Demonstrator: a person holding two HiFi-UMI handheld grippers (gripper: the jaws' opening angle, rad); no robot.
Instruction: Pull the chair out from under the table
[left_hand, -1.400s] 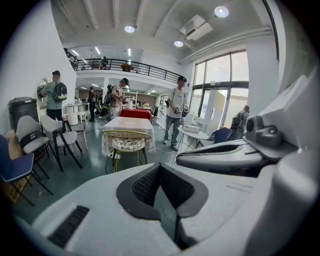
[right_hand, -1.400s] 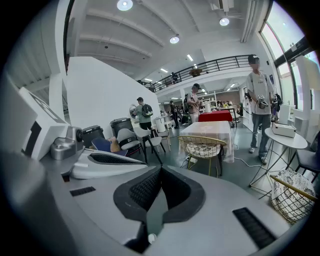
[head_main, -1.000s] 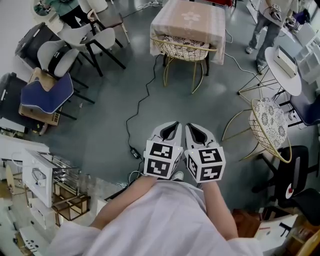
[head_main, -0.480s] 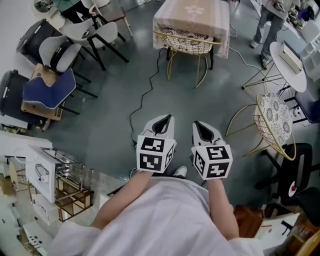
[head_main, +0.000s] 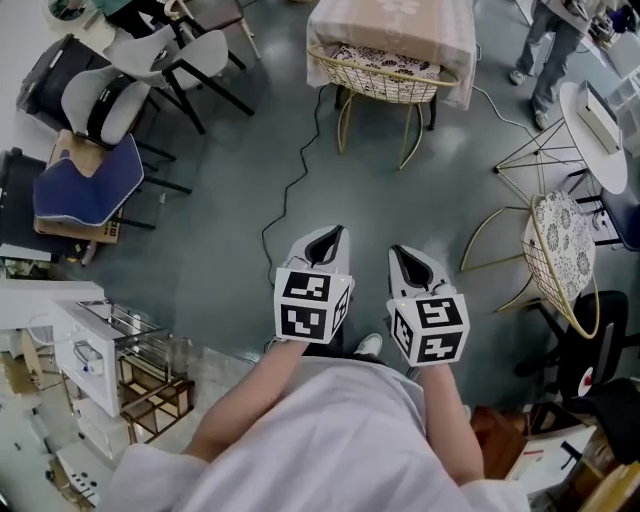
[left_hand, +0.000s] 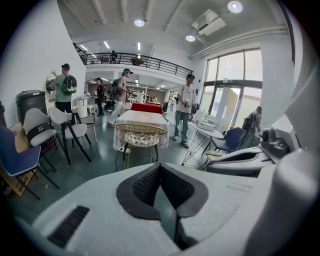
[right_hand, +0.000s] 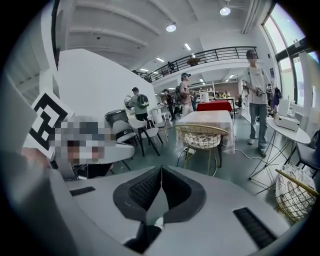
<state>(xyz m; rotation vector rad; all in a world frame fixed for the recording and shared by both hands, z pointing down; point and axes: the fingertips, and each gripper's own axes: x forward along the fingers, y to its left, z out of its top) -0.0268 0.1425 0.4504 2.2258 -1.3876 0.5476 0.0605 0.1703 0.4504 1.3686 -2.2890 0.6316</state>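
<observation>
A gold wire chair (head_main: 382, 75) with a patterned cushion stands tucked against the near edge of a table (head_main: 390, 20) under a pale cloth, at the top of the head view. The same chair (left_hand: 137, 136) (right_hand: 201, 136) shows straight ahead in both gripper views, a few steps off. My left gripper (head_main: 329, 236) and right gripper (head_main: 405, 254) hang side by side in front of my body, well short of the chair. Both have their jaws shut with nothing between them.
A black cable (head_main: 290, 190) snakes over the grey floor toward the table. White chairs (head_main: 150, 75) and a blue-cushioned chair (head_main: 85, 190) crowd the left. A second gold wire chair (head_main: 555, 255) and a white round table (head_main: 595, 135) stand right. A person (head_main: 555, 45) stands beyond.
Both grippers have moved apart and a little forward and down. The table and wire chair have slid up the head view as the view shifted.
</observation>
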